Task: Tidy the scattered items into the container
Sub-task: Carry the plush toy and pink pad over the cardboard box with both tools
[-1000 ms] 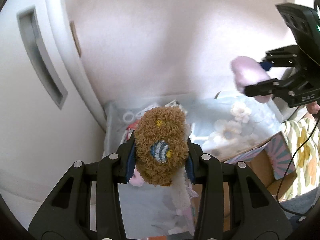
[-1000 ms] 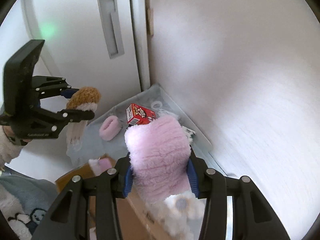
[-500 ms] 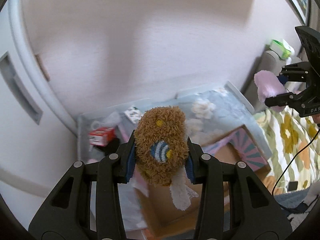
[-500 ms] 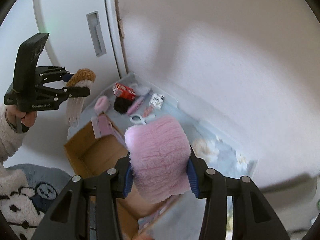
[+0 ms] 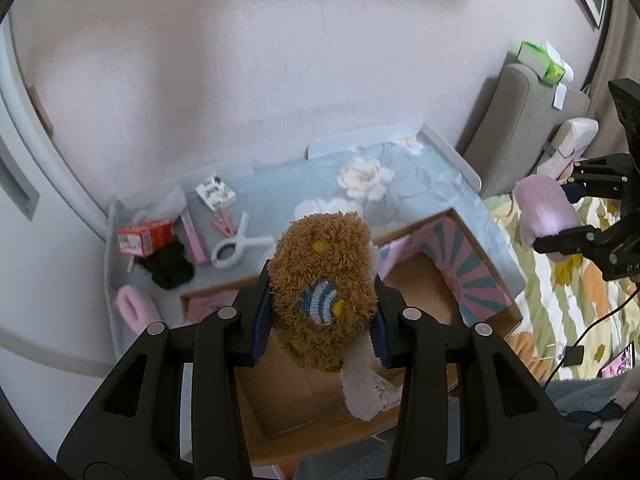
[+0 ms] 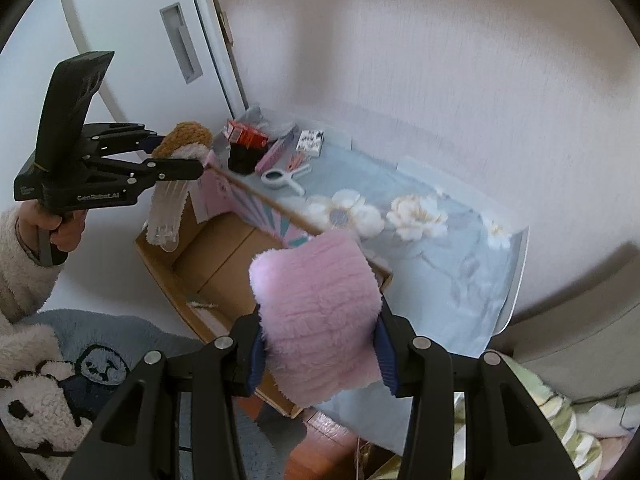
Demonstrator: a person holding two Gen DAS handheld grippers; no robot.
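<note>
My left gripper [image 5: 320,316] is shut on a brown fuzzy sock [image 5: 322,280] with a white cuff, held above the open cardboard box [image 5: 424,284]. It also shows in the right wrist view [image 6: 176,156], over the box's left end [image 6: 224,240]. My right gripper [image 6: 318,344] is shut on a pink fluffy sock [image 6: 316,312] above the box's near right corner; it shows in the left wrist view [image 5: 560,216] to the right of the box. The box looks nearly empty.
On the blue floral mat [image 5: 360,184] lie a red carton [image 5: 146,236], a black item [image 5: 168,272], a white clip [image 5: 240,244], a pink stick [image 5: 194,236], a small card [image 5: 214,194] and a pink loop [image 5: 136,308]. A wall and white door [image 6: 132,20] stand behind.
Both grippers have pulled back and up from the mat with their socks still held. The box now sits below both of them and more of the room shows.
</note>
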